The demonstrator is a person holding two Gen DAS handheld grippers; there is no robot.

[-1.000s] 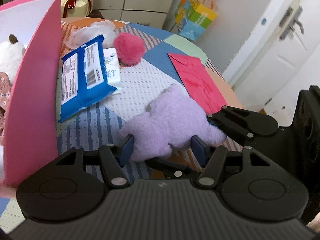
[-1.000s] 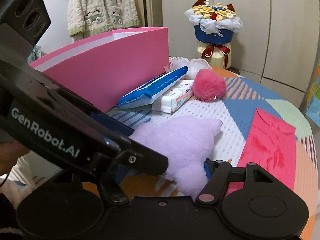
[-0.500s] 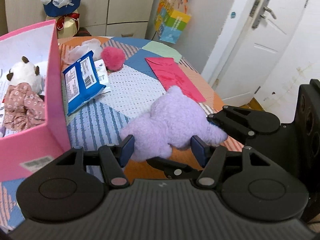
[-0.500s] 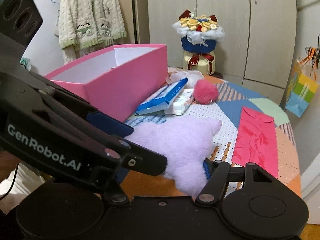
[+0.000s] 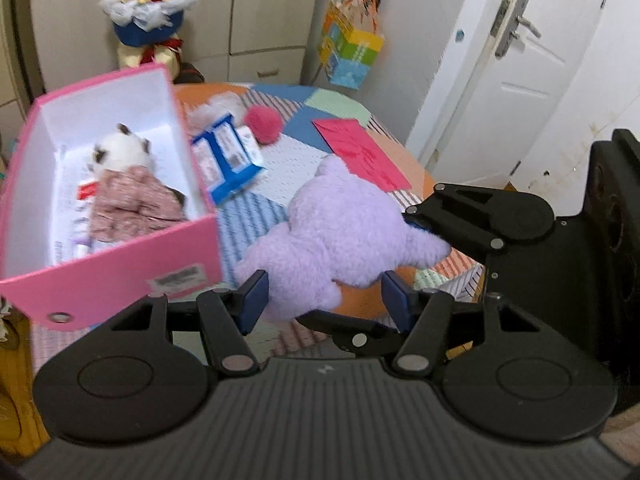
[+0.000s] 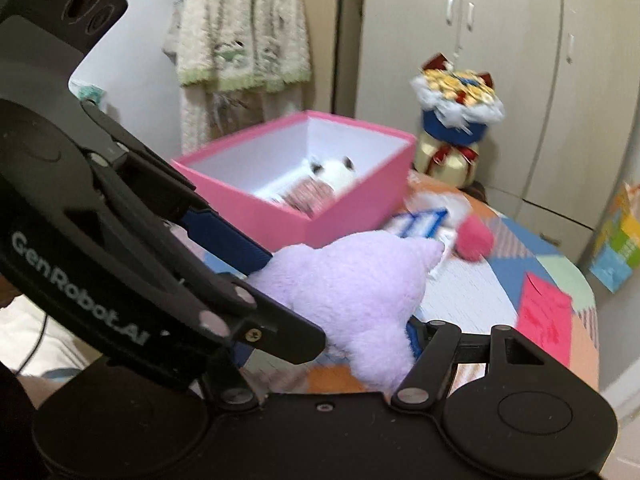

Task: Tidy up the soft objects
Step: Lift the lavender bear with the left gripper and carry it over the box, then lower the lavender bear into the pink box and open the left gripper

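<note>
Left gripper (image 5: 324, 300) holds purple plush toy (image 5: 344, 236) above table (image 5: 280, 168), blue pads squeezing bottom lobe. Right gripper (image 5: 424, 224) grabs toy from right side (only one black arm shows). Pink box (image 5: 120, 268) sits at left, lid off. Inside: white plush in flowery dress (image 5: 128, 184). Past box lie blue packet (image 5: 232, 160), pink pom-pom (image 5: 263, 125), red envelope (image 5: 360, 152). White door (image 5: 500, 80) behind.

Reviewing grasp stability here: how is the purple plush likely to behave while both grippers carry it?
The purple plush looks soft: its limbs bulge around the left gripper, so it probably squashes and sags. Held also by the right gripper, its fuzzy surface likely resists slipping.
</note>
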